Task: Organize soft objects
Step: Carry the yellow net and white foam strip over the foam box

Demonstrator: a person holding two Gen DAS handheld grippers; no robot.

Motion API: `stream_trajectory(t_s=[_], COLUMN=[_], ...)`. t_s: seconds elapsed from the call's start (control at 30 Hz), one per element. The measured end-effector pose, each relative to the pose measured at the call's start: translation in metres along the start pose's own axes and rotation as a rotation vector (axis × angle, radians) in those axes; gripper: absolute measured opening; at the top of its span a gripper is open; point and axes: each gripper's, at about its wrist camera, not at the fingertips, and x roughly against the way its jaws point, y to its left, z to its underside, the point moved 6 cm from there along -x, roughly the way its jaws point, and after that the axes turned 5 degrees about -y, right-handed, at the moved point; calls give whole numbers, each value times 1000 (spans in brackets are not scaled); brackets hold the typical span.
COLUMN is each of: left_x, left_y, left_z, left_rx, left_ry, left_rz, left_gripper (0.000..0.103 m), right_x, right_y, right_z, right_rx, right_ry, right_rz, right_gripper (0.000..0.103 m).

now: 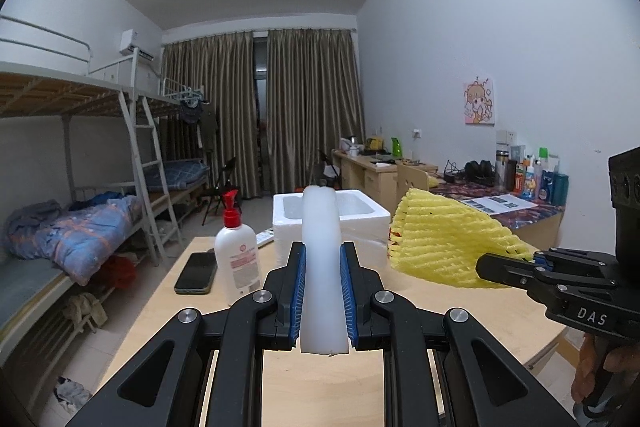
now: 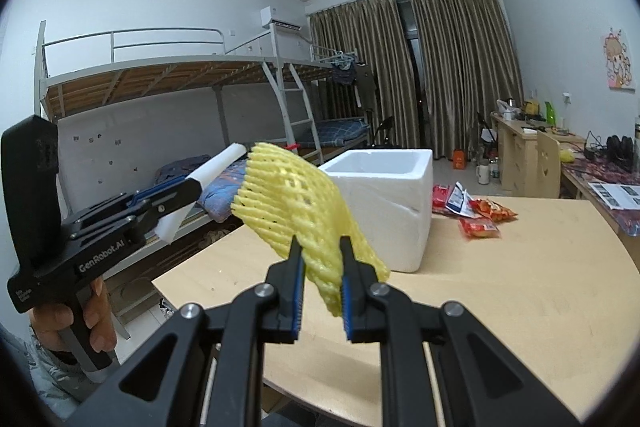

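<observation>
Foam pieces held over the wooden table, one in each claw

Foam strip (image 1: 322, 267), white, sits clamped between the blue pads of my left gripper (image 1: 322, 255), poking past the tips towards the white foam box (image 1: 362, 223). "GenRobot.AI" reads on the left gripper's body in the right wrist view. "DAS" reads on my right gripper (image 1: 520, 261). Right jaws nearly together, pinching the yellow foam net (image 2: 296, 203) by one end; the net fans out ahead, raised above the table (image 2: 500, 287), just beside the box. Pump bottle (image 1: 236, 255) with red top carries a label, text too small for me. Phone (image 1: 196, 273) lies beside it. Red snack packets (image 2: 476, 213) lie right of the box.
</observation>
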Motion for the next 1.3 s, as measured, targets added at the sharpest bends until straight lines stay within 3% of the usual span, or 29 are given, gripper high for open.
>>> stream_trajectory(t_s=[0.47, 1.3], left_x=[-28, -116], left_y=[10, 17], left_z=[-15, -47], left_rx=[13, 28], left_ry=[20, 58], left_rz=[17, 58], left_gripper=[18, 18], right_x=[-21, -73], right_y=[-9, -43], right_z=[-21, -64], right_rx=[3, -3], right_ry=[11, 36], right_rz=[-4, 28], right_gripper=[19, 19])
